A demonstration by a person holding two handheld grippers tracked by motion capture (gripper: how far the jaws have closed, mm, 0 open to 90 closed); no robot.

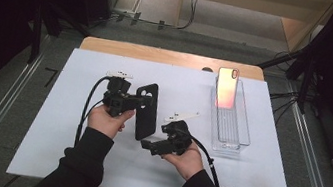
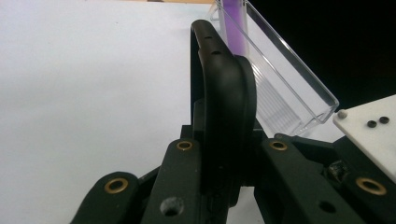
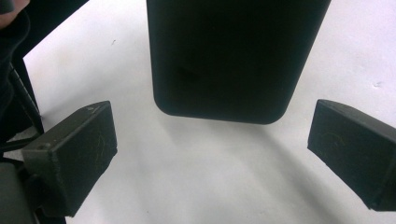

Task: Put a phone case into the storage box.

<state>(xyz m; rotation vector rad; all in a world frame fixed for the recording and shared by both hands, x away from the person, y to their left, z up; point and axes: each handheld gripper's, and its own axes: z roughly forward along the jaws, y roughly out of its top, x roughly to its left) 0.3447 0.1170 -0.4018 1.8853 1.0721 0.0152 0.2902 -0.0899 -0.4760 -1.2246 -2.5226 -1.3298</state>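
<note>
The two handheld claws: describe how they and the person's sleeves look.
Left claw and right claw are matte black, blocky tools, each topped by a pale plate with dark dots and trailing a black cable. Brass-ringed pivots show on the left one's linkage. The sleeves are black.

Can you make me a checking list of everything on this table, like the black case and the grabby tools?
Surface: white sheet over a wooden table.
Job's things: black phone case, lifted off the sheet at one end.
Clutter: clear plastic tray with a phone standing upright in it.
Grippers: left tool shut on the phone case's edge; right tool open, its jaws wide apart just short of the case's lower end, not touching it.
Cables: one black cable trails from each tool.
Surroundings: grey floor, dark stands.
</note>
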